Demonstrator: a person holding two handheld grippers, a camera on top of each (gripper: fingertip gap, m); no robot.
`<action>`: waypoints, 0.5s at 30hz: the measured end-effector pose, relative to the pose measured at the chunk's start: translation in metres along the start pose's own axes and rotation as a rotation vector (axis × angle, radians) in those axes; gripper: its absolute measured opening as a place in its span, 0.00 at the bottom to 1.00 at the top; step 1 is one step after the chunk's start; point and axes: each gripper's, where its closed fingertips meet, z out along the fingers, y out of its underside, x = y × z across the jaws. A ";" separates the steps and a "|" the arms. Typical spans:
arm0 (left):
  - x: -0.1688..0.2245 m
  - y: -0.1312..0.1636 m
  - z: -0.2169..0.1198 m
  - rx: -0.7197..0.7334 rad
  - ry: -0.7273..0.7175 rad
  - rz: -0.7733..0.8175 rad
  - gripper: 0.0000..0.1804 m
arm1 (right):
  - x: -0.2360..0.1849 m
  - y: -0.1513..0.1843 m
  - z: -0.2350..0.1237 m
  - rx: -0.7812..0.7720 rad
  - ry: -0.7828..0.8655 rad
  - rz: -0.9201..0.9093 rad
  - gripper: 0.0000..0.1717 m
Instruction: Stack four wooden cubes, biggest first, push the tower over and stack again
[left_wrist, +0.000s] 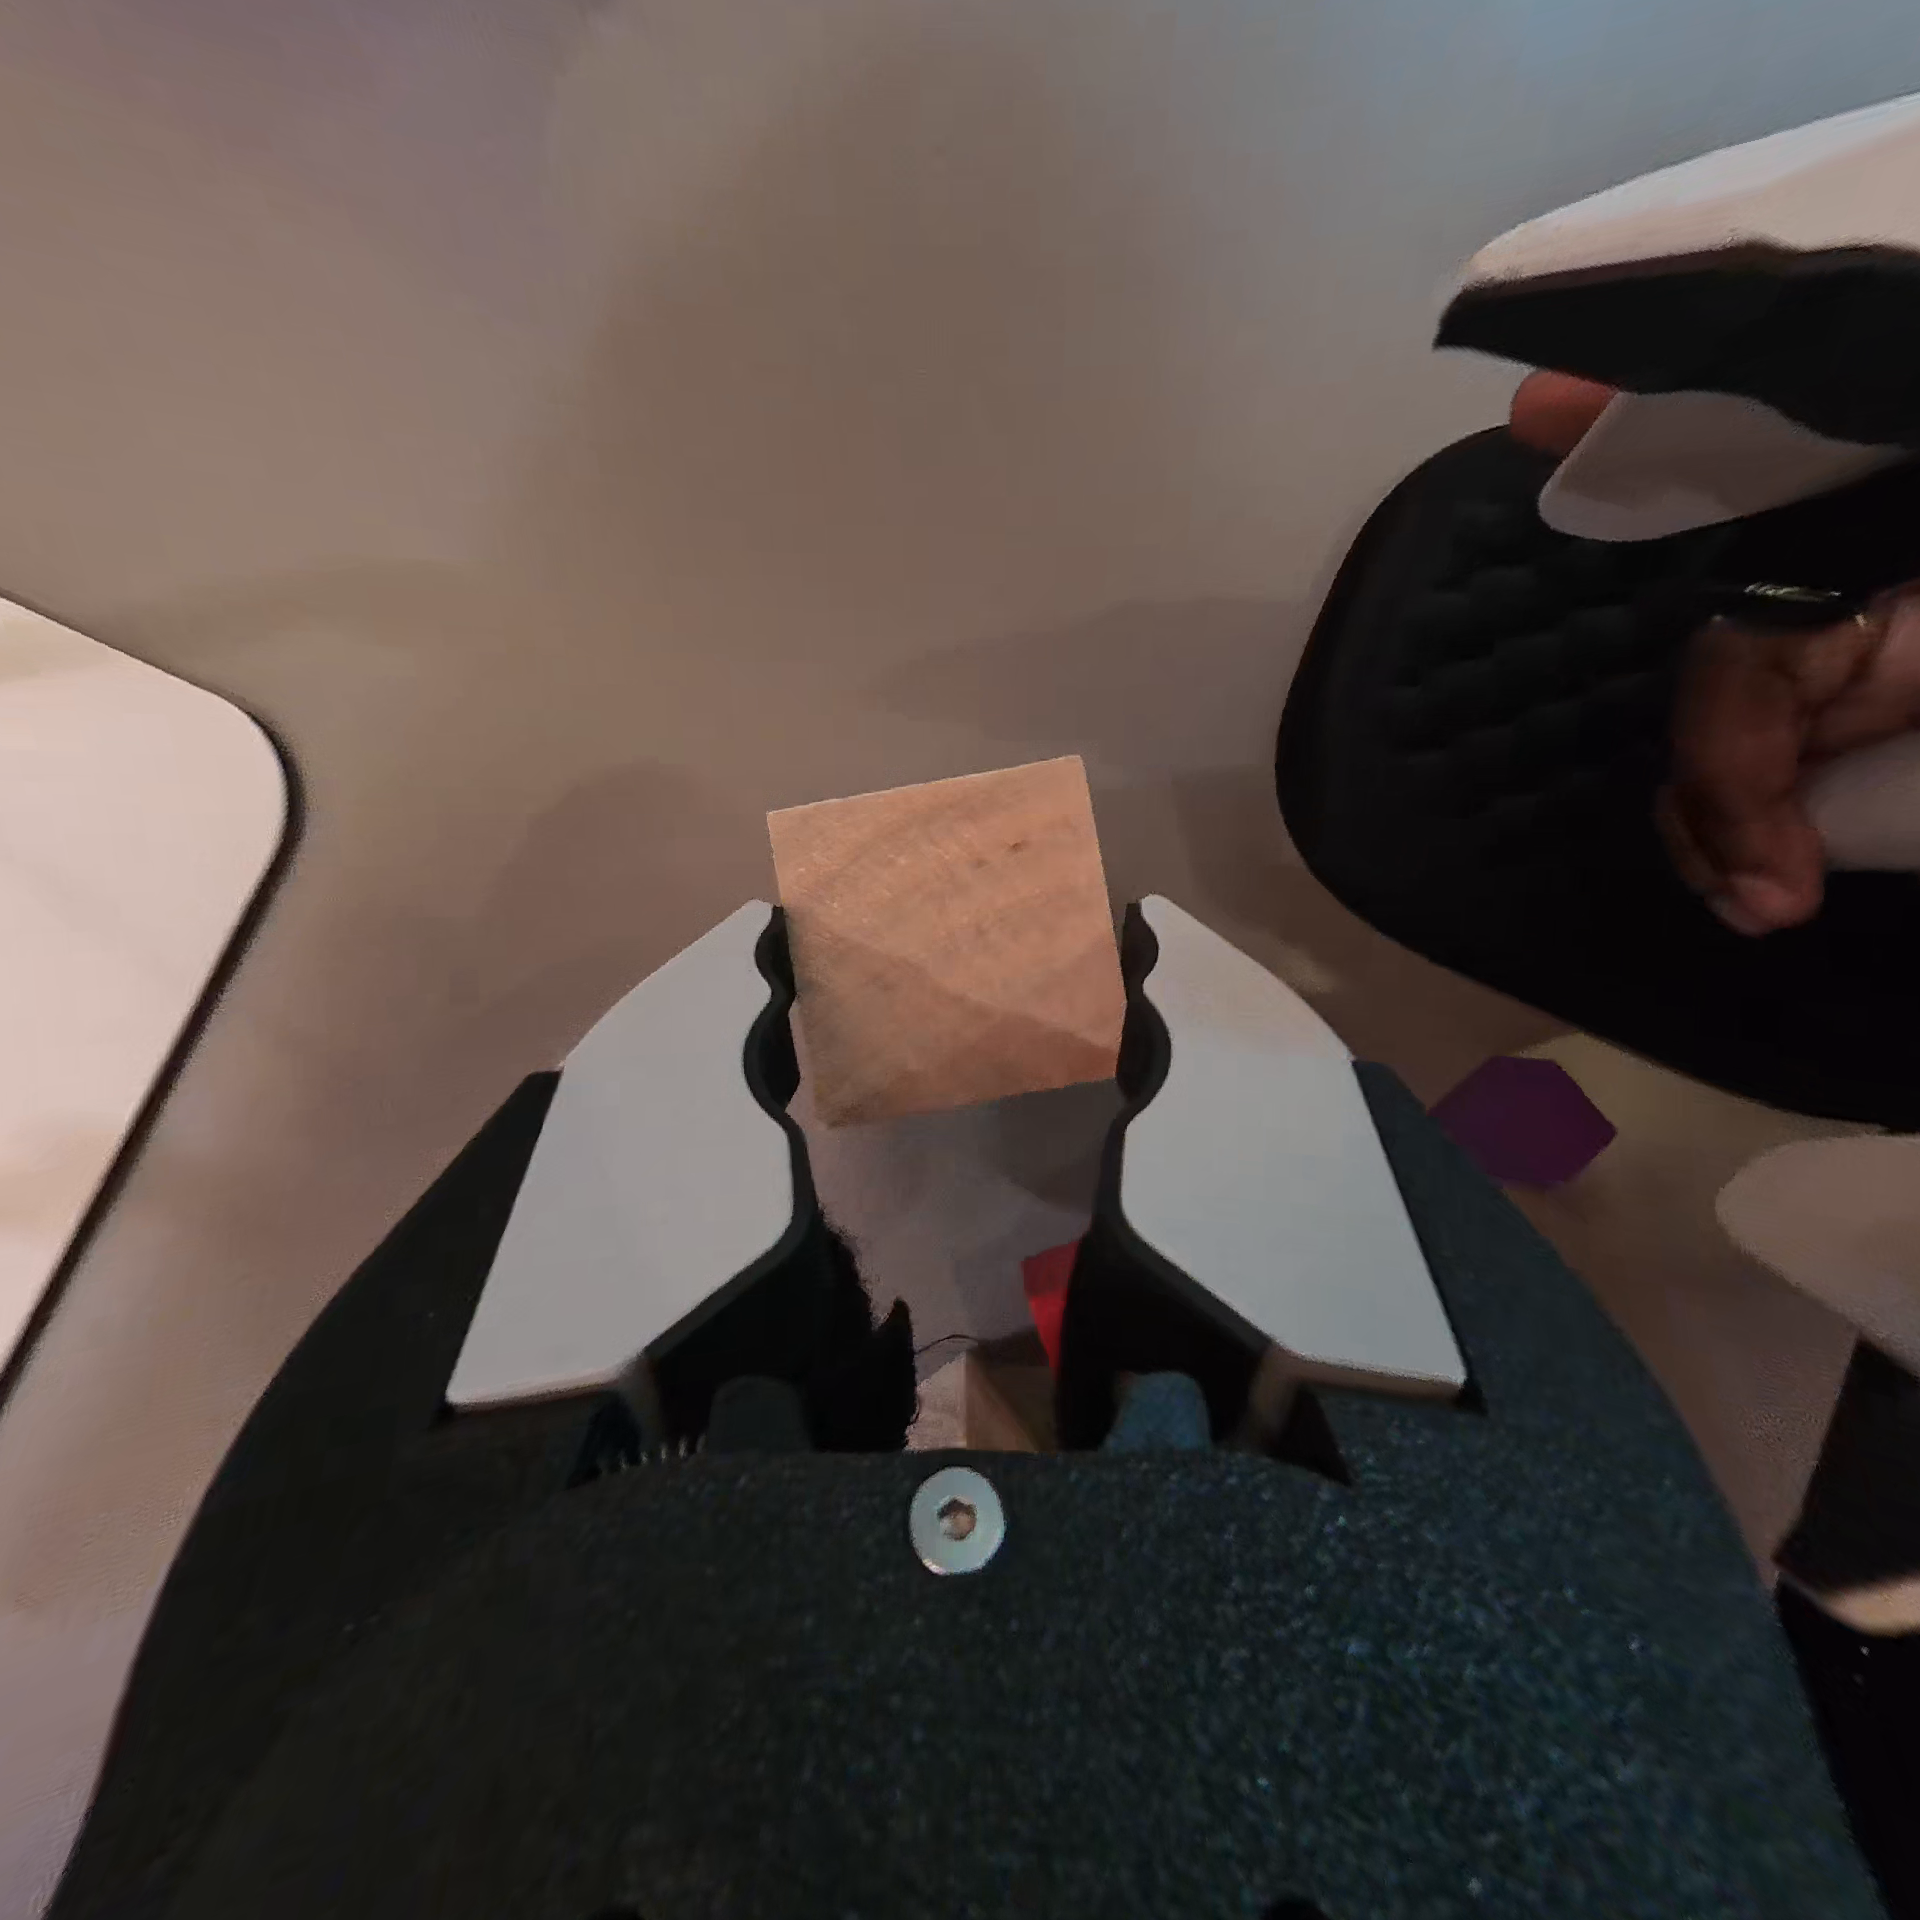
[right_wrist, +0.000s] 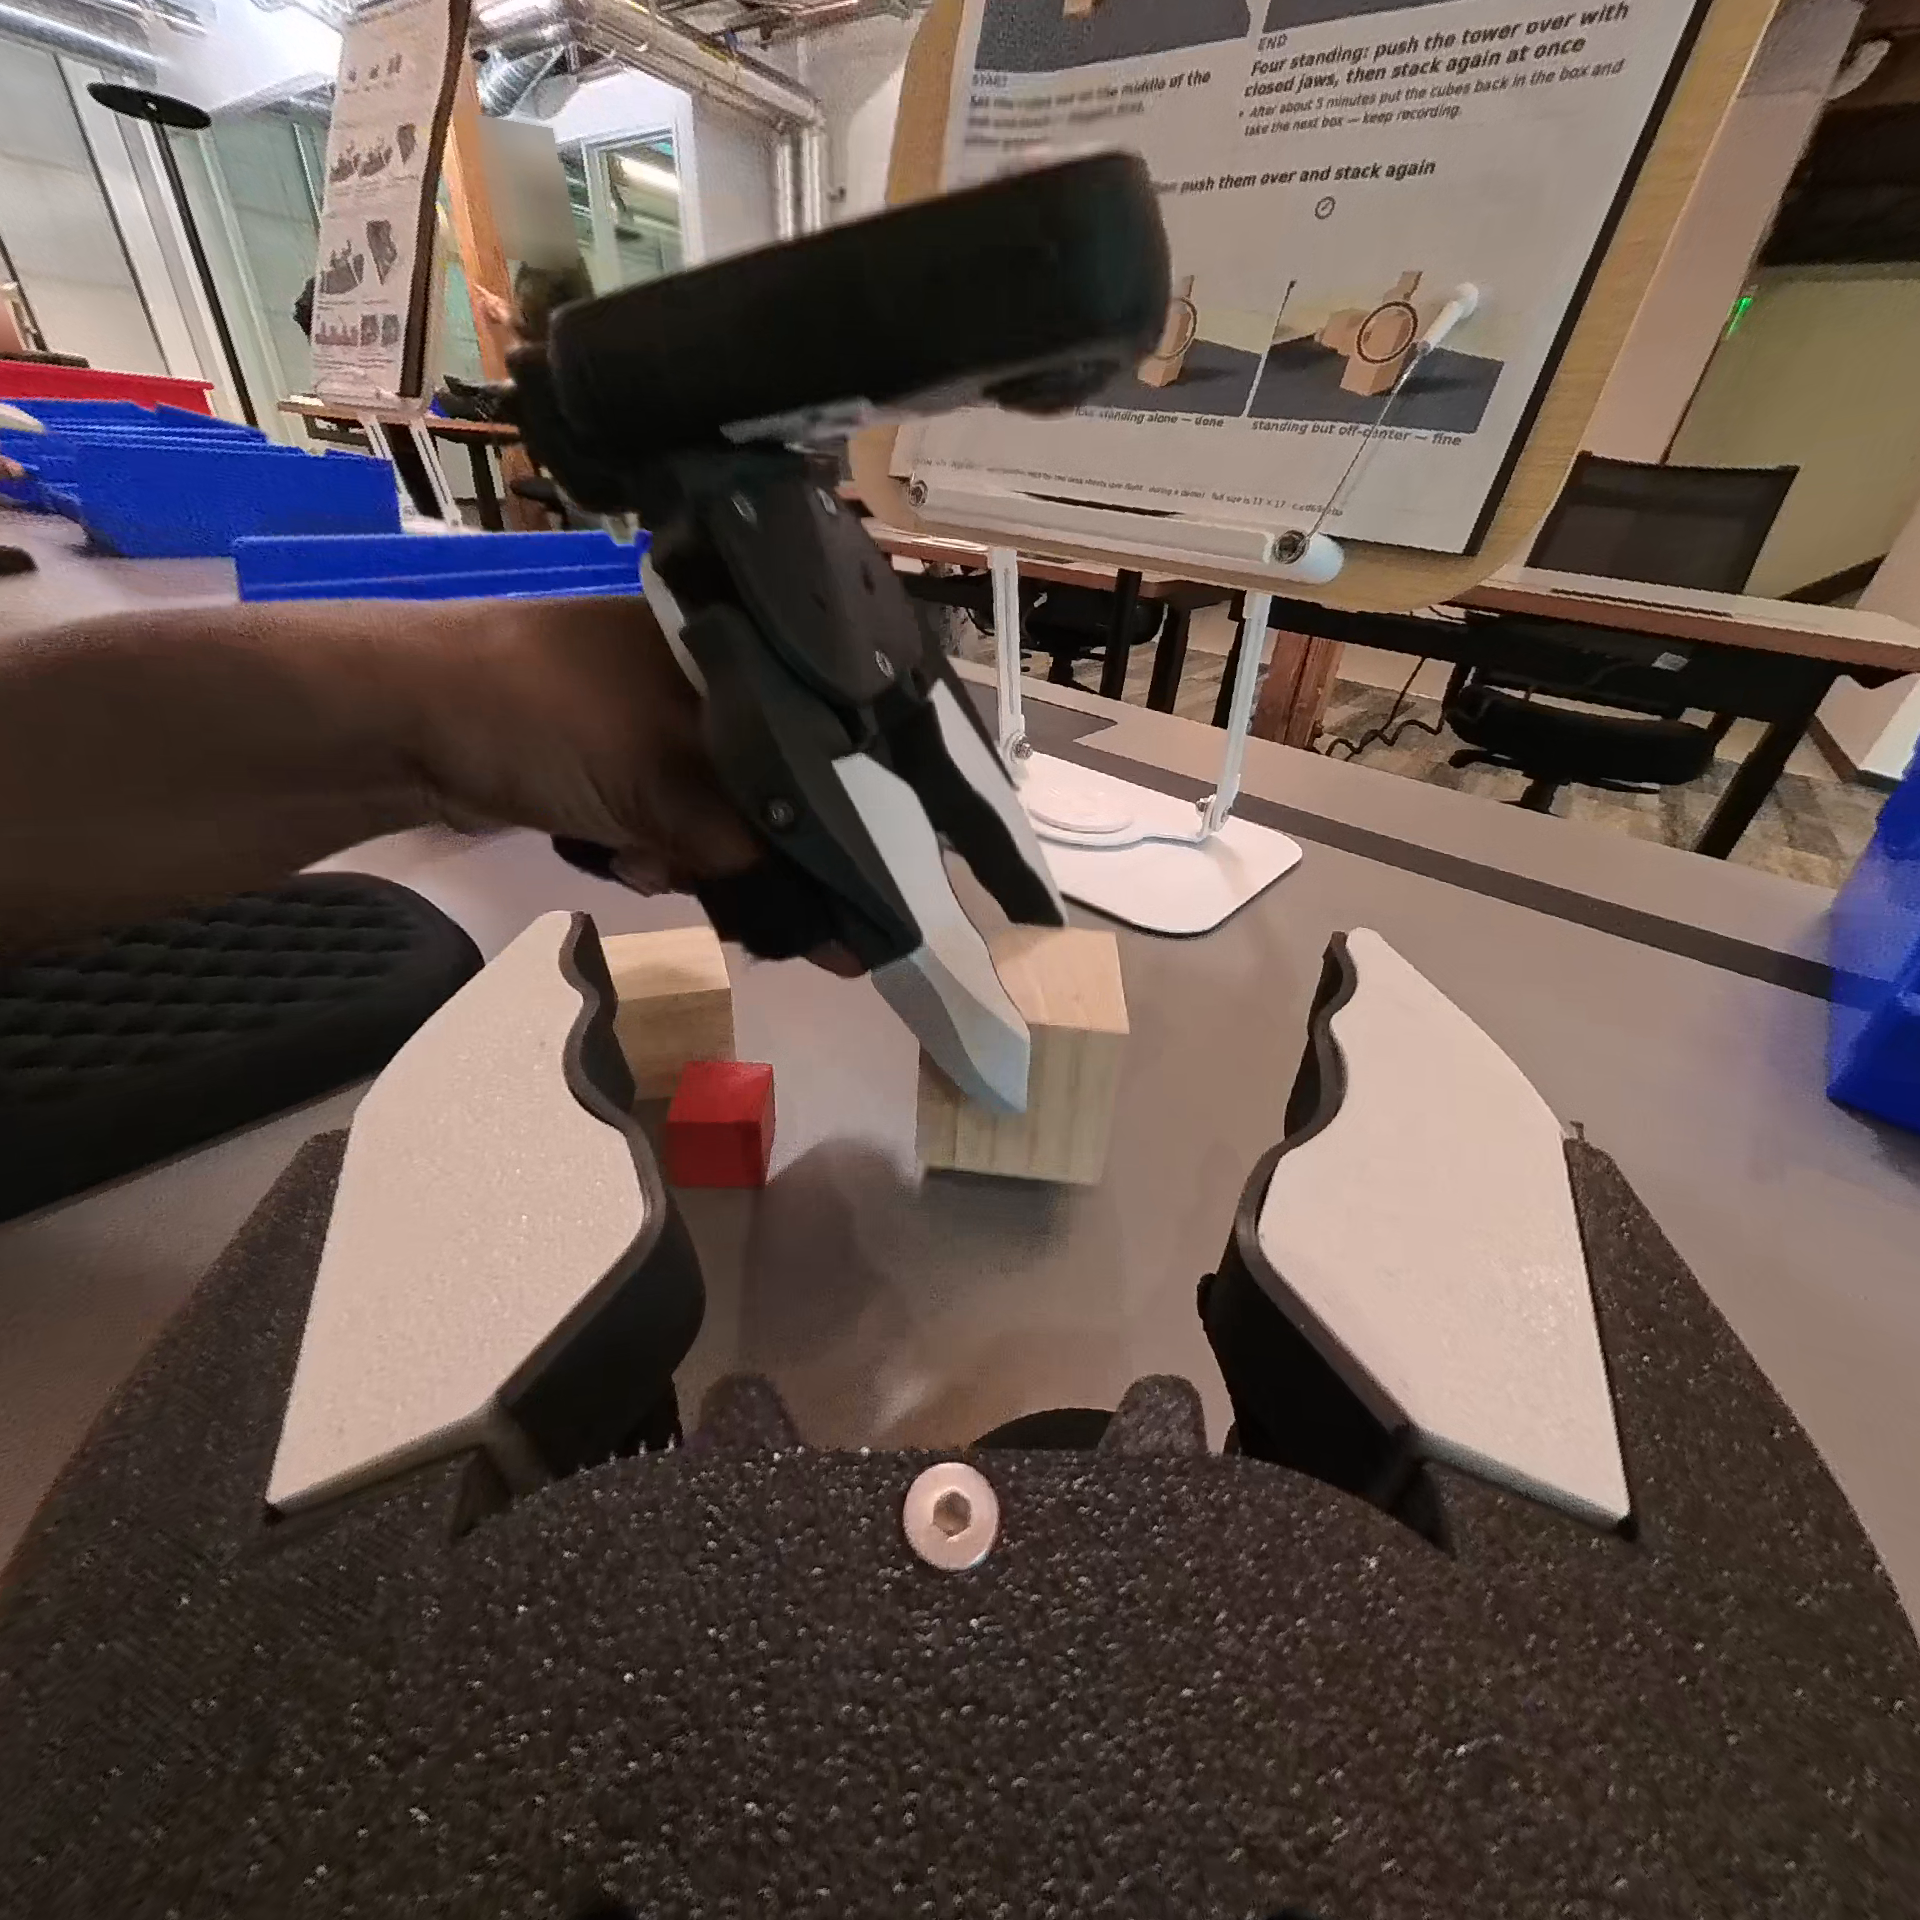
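Left gripper (left_wrist: 951, 971) pads pinch a wooden cube (left_wrist: 940, 935) at its side faces — cube tilted, near the desk's (right_wrist: 1455, 1039) middle. Right gripper (right_wrist: 961, 1023) gapes wide, bare, just short of that cube. Red cube (right_wrist: 721, 1122) and second wooden block (right_wrist: 670, 1003) sit leftward — black pad (right_wrist: 187, 1018) beyond.

Pale tan wooden cube (right_wrist: 1023, 1081), faint grain, clamped in left tongs (left_wrist: 951, 997) of white fingers and black pads. Second tan cube (right_wrist: 670, 1003). Plain red block (right_wrist: 720, 1124). Purple block (left_wrist: 1522, 1122). Grey-brown bench (right_wrist: 1455, 935). Black quilted mat (right_wrist: 208, 997). Bright blue bins (right_wrist: 312, 520). White stand (right_wrist: 1174, 862).
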 end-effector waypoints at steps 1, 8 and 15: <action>0.001 0.001 0.003 -0.007 -0.001 -0.009 0.33 | 0.000 0.000 0.000 -0.001 0.001 -0.002 0.72; 0.003 0.004 0.008 -0.026 -0.039 -0.025 0.33 | -0.001 0.001 0.001 -0.006 -0.003 -0.013 0.72; 0.009 0.006 0.011 -0.025 -0.038 -0.026 0.34 | -0.002 0.001 0.001 -0.009 -0.005 -0.018 0.72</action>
